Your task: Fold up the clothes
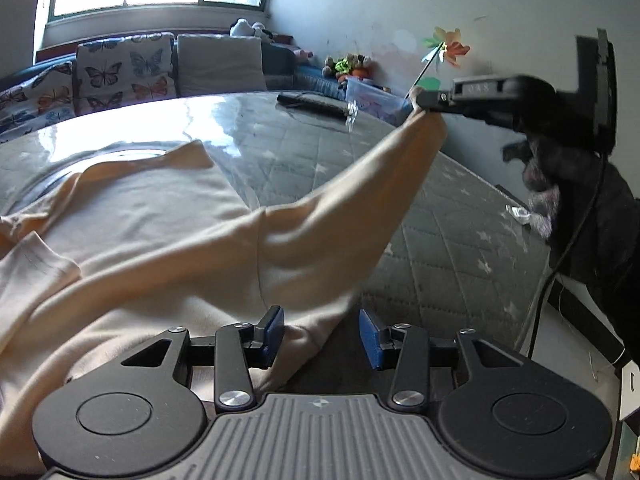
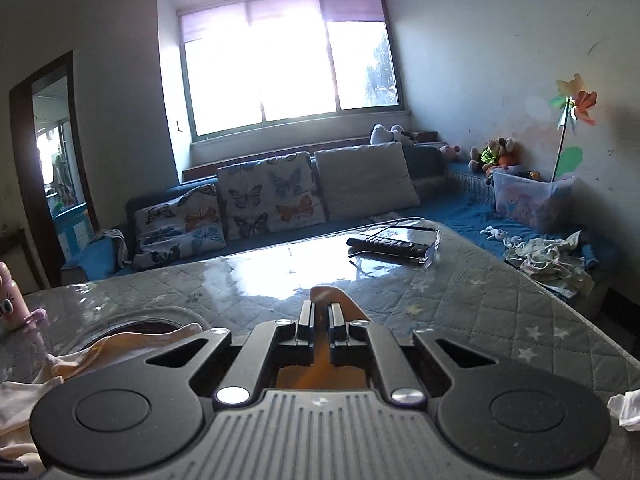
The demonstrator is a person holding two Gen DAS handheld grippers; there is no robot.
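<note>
A cream long-sleeved garment [image 1: 152,216] lies spread on the quilted grey table [image 1: 460,240]. My right gripper [image 1: 424,106] is shut on the end of one sleeve [image 1: 360,188] and holds it lifted and stretched above the table. In the right wrist view the right gripper [image 2: 322,312] pinches that cloth [image 2: 324,294] between closed fingers. My left gripper [image 1: 322,332] is open low over the table, with the garment's lower corner [image 1: 308,332] lying between its blue pads, not gripped.
A black remote [image 2: 390,246] and a clear plastic piece lie at the table's far side. A blue sofa with butterfly cushions [image 2: 268,200], a plastic bin [image 2: 528,200] and loose clothes [image 2: 552,260] stand behind. A pink toy [image 2: 12,300] is at the left.
</note>
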